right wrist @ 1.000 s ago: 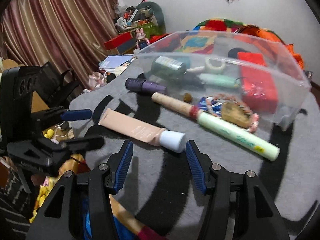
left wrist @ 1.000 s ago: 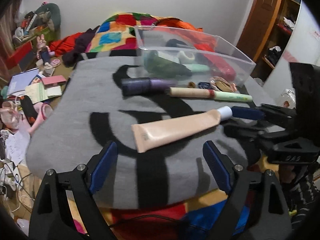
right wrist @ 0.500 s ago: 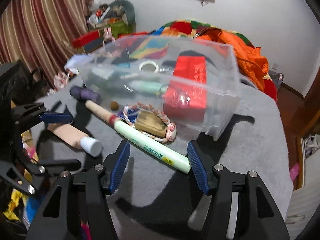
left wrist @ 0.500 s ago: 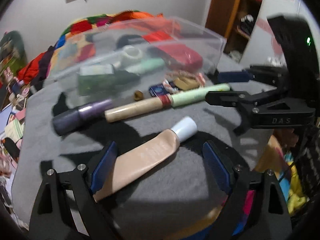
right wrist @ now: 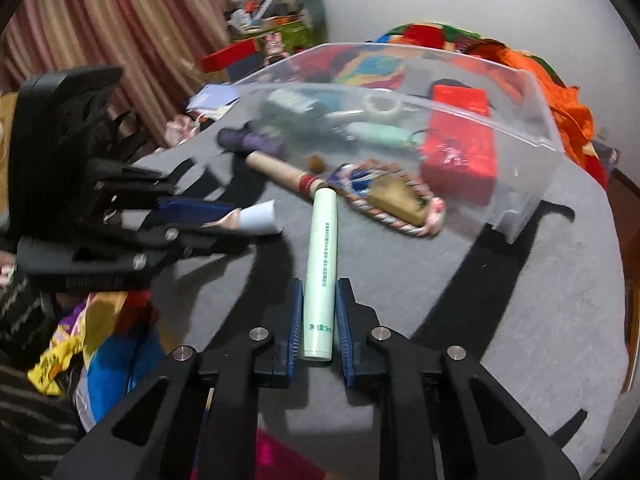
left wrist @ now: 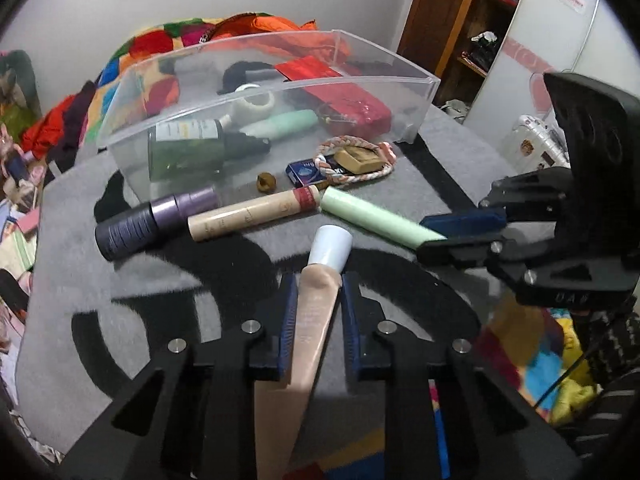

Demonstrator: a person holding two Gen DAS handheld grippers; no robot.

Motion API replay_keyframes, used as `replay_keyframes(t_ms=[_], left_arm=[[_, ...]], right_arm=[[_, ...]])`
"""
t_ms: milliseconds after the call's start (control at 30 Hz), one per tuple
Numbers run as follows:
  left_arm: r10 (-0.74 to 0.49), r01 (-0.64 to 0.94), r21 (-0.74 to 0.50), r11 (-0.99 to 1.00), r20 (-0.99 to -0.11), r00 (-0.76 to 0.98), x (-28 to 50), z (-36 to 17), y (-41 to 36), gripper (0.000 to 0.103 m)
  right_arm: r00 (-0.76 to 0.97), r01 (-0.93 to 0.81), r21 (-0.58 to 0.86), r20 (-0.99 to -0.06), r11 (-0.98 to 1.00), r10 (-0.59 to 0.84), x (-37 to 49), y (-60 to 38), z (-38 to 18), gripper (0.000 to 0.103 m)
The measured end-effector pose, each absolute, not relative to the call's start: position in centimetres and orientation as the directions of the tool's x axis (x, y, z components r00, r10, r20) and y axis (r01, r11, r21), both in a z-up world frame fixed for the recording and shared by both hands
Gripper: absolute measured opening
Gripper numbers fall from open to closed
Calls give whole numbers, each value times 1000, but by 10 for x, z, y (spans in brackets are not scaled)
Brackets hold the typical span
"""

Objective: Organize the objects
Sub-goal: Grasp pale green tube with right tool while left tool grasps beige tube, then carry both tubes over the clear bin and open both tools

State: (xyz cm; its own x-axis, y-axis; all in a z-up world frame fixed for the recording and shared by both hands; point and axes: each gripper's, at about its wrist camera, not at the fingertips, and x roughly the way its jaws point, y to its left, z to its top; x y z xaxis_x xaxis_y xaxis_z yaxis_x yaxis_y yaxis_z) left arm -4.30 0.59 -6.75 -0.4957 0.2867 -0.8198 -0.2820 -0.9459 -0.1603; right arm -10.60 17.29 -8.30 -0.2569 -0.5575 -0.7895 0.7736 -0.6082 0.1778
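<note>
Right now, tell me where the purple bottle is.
In the left wrist view the purple bottle lies on its side on the grey blanket, left of the beige tube and just in front of the clear bin.

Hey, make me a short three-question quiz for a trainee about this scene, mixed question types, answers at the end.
1. True or false: the left gripper is shut on the peach squeeze tube with a white cap.
2. The right gripper grips: A) the purple bottle B) the pale green cylindrical tube C) the braided rope ring
3. Fill in: the red rectangular box lies inside the clear plastic ____.

Key: 1 true; 2 B; 3 bin.
</note>
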Motion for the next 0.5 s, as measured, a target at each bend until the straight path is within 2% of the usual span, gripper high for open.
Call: replay_keyframes(t_ms=[200,300,500], left_arm=[[283,-274,-165,-948,-832,-477,-52,-71,8,22],[269,-285,-140,-948,-831,-487,-58,-73,13,27],[248,-276,-114,-954,-816,-523,-57,-75,17,27]], right_arm=[[-318,762,111,-794,-638,-518,-103,161,-80,15],[-332,746,96,-803,-659,-494,-111,152,-84,15],[-380,711,76,-795,-699,-473,-109,150,-87,14]])
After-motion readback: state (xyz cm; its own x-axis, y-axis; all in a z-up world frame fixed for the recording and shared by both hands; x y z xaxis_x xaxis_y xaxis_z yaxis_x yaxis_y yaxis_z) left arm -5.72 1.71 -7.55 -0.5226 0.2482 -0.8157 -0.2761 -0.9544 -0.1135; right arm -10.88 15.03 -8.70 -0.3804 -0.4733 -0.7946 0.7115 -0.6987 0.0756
